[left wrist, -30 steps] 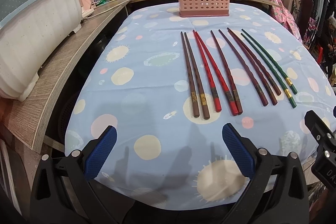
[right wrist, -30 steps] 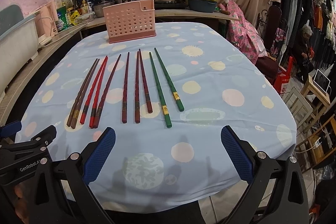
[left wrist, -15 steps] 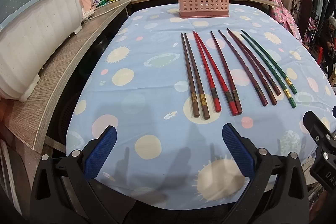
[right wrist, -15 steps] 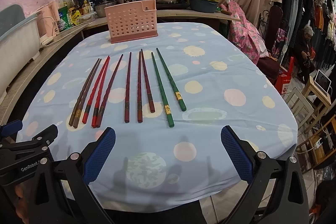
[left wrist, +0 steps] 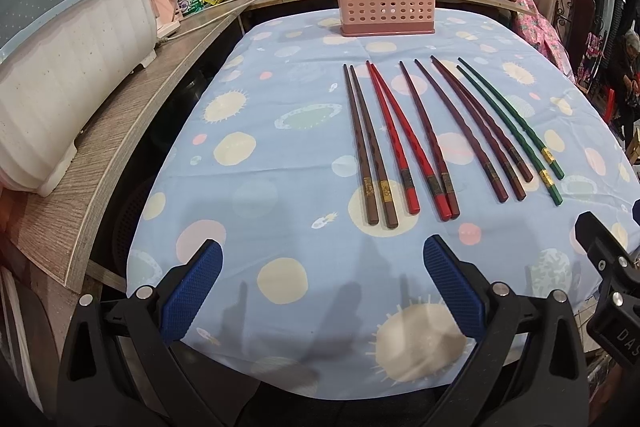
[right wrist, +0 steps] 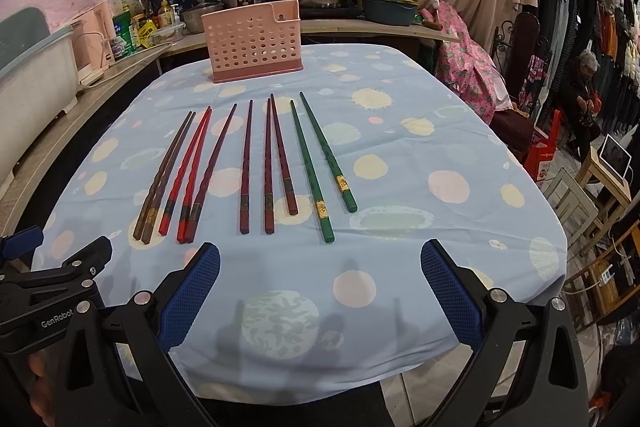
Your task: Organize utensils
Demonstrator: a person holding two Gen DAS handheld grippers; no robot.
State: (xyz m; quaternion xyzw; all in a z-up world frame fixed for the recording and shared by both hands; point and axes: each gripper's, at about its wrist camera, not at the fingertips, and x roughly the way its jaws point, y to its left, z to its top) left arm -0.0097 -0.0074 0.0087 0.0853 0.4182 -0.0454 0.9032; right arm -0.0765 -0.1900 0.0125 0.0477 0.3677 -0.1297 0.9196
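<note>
A: Since every chopstick lies flat on the tablecloth (left wrist: 248, 211), I log the task as not yet started. Agree?

B: Agreed. Count from the right wrist view: ten sticks in a row near the front edge, thick ends toward us, tips toward the pink holder (right wrist: 251, 42). Left to right: brown pair (right wrist: 162, 183), red pair (right wrist: 188, 175), four dark maroon sticks (right wrist: 266, 167), green pair (right wrist: 316, 163).

A: Holder status?

B: Upright at the far end of the table, well apart from the tips. Nothing shows above its rim; I cannot see inside it.

A: So all ten are left to move. Sorting looks partly given: the colours already sit together, though one maroon stick lies against the red pair at its thick end.

B: Noted. Now pose. Left gripper (left wrist: 322, 275): jaws wide, nothing between the blue pads (left wrist: 192, 291). It hovers over the near table edge, short of the thick ends, roughly facing the brown pair (left wrist: 370, 147) and red pair (left wrist: 404, 143).

A: Right gripper (right wrist: 320, 279)?

B: Same: jaws spread wide, empty, low over the front edge, lined up roughly with the green pair and rightmost maroon sticks. No contact with anything.

A: The two sit side by side; each shows at the edge of the other's view.
</note>
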